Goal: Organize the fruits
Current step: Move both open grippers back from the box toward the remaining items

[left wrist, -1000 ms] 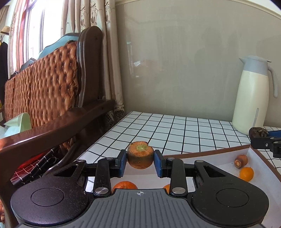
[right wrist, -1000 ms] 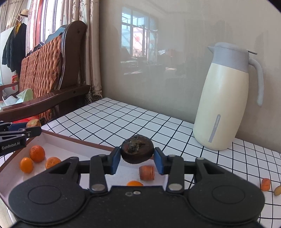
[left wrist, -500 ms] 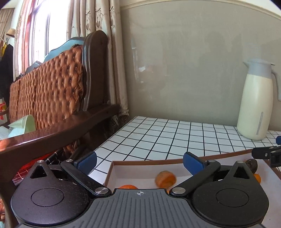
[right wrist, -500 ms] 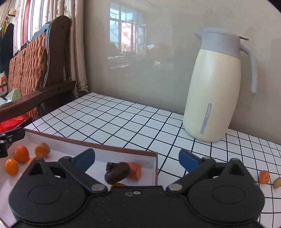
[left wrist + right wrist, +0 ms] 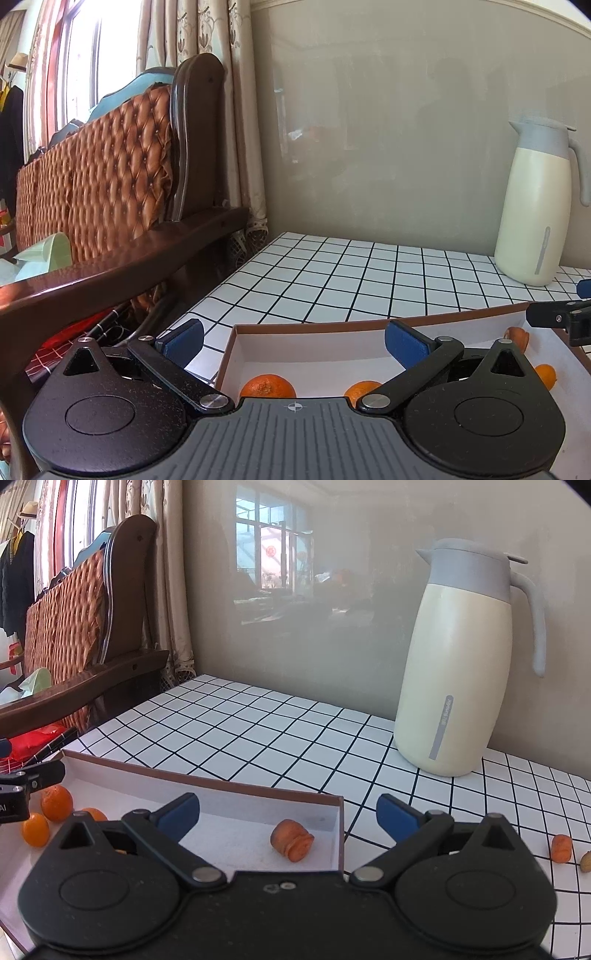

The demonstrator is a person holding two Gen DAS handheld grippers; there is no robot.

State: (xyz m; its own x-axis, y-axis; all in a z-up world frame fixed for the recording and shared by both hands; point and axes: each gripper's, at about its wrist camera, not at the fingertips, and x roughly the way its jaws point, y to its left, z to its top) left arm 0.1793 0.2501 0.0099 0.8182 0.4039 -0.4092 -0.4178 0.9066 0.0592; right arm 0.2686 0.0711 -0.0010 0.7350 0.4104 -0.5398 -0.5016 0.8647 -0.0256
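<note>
Your left gripper [image 5: 293, 341] and right gripper [image 5: 288, 814] both gape wide, holding nothing. The carrot chunk [image 5: 291, 840] lies sideways in the box [image 5: 207, 781], cut end facing you.

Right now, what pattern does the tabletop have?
The tabletop is white with a black grid of squares, clearest in the right wrist view.

Oranges [image 5: 55, 802] in tray [image 5: 207, 786] (jug [image 5: 461, 672] behind)

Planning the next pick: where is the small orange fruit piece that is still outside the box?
In the right wrist view, the small orange fruit piece lies on the white tiled tabletop at far right, beside a tan piece, right of the brown-rimmed box.
</note>
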